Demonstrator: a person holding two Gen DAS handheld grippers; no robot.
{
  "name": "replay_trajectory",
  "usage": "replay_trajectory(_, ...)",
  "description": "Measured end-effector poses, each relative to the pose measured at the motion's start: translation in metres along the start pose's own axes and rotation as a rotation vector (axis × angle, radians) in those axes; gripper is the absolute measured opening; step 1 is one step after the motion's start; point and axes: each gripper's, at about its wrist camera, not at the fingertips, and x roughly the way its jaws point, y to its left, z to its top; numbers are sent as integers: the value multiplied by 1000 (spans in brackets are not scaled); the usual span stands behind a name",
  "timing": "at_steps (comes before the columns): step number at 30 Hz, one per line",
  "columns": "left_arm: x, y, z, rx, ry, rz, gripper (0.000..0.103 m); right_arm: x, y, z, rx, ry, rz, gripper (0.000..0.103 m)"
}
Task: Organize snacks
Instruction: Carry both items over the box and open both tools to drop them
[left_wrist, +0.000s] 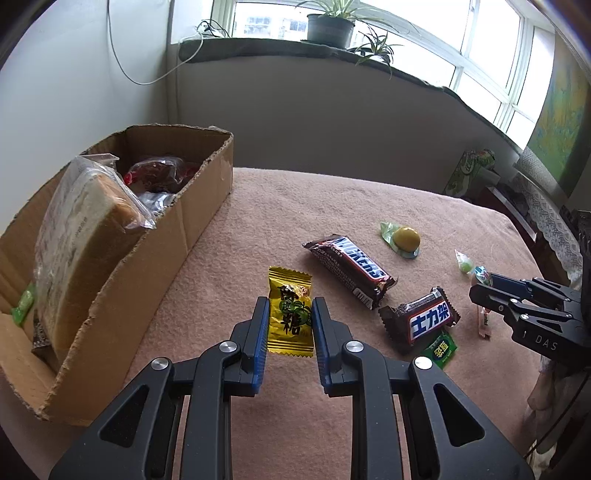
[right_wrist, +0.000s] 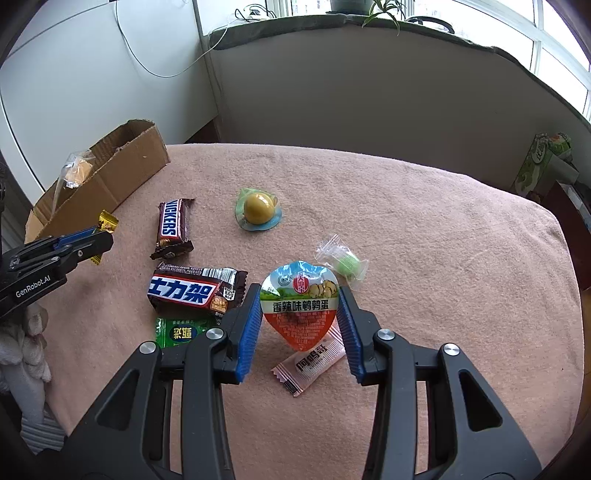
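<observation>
Left wrist: left gripper clamps gold candy; right gripper pinching quail-egg pack, pink sachet beneath, seemingly part-hidden.

Left gripper up close: matte black linkage arms with long cut-out slots, 4 round silver pivot screws across the top, and 2 ribbed blue pads lining the inner faces of the fingers. Right gripper, same build: black arms, 4 silver screws, ribbed blue pads. Seen from across, the left one's side reads "GenRobot.AI" in white; the right one's side shows white letters "DAS" and small dark screws.
</observation>
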Motion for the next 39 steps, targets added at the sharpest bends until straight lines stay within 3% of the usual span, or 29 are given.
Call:
replay_trajectory(9, -36, 13, 3, -41, -66, -6, 21, -27, 13, 22, -31, -65, 8, 42)
replay_trajectory(21, -74, 53, 12, -101, -153, 32, 21, -50, 77, 72, -142, -152, 76, 42)
replay_trajectory(39, -101, 124, 18, -160, -204, 138, 21, -22, 186, 135, -291, -170, 165, 42)
